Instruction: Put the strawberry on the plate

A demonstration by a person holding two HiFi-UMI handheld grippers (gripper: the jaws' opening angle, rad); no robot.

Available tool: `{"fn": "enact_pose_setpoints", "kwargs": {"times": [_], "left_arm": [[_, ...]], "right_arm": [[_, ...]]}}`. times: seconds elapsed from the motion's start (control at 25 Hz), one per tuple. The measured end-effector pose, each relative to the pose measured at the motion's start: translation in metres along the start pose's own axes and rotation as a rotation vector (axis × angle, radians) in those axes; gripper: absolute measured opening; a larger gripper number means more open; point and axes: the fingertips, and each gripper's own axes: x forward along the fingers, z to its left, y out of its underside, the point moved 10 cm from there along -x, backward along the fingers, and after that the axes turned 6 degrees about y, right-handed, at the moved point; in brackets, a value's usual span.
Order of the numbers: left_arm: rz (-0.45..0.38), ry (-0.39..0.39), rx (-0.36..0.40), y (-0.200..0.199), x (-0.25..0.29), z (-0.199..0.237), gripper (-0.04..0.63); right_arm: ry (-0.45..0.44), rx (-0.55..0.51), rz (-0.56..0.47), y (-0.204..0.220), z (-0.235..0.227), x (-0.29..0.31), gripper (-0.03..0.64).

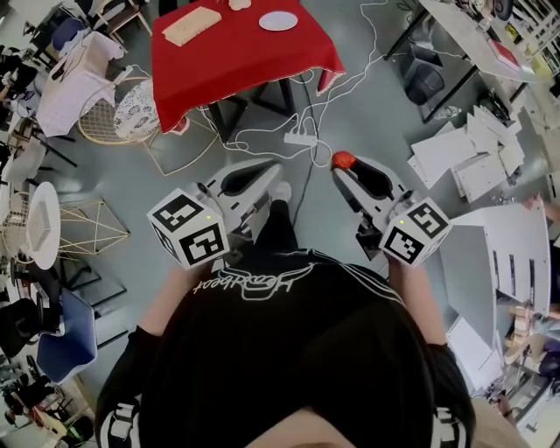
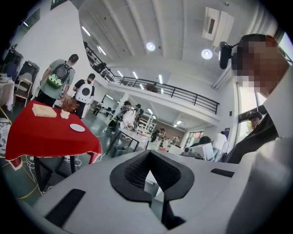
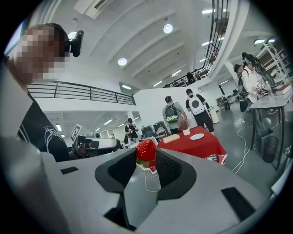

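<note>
A red strawberry (image 1: 343, 160) sits pinched between the tips of my right gripper (image 1: 346, 171), held in the air over the grey floor. In the right gripper view the strawberry (image 3: 146, 150) fills the gap between the black pads (image 3: 167, 167), and the right gripper (image 3: 146, 159) is shut on it. The white plate (image 1: 278, 20) lies on a red-clothed table (image 1: 245, 61) some way ahead; it also shows as the plate (image 3: 197, 136) and the plate (image 2: 77, 127). My left gripper (image 1: 273, 168) hangs level beside the right one, tips touching at the left gripper (image 2: 149, 153), with nothing in it.
A tan box (image 1: 191, 24) lies on the red table left of the plate. Cables and a power strip (image 1: 300, 138) trail across the floor before the table. Wire chairs (image 1: 114, 109) stand at the left, papers (image 1: 472, 153) lie at the right. People (image 2: 57, 77) stand beyond the table.
</note>
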Motion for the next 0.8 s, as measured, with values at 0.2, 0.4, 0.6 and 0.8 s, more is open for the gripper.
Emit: {"fn": "enact_pose_setpoints", "kwargs": {"times": [0.2, 0.4, 0.6, 0.8], "left_arm": [[0.008, 0.011, -0.009, -0.011, 0.015, 0.042, 0.006], [0.040, 0.017, -0.041, -0.024, 0.032, 0.094, 0.006], [0.064, 0.015, -0.088, -0.049, 0.052, 0.163, 0.006], [0.079, 0.015, -0.115, -0.078, 0.075, 0.240, 0.006]], "right_arm": [[0.009, 0.018, -0.001, -0.006, -0.025, 0.035, 0.126], [0.025, 0.046, 0.021, -0.011, -0.055, 0.083, 0.126], [0.039, 0.079, 0.053, -0.026, -0.092, 0.142, 0.126], [0.054, 0.095, 0.071, -0.045, -0.134, 0.209, 0.126]]}}
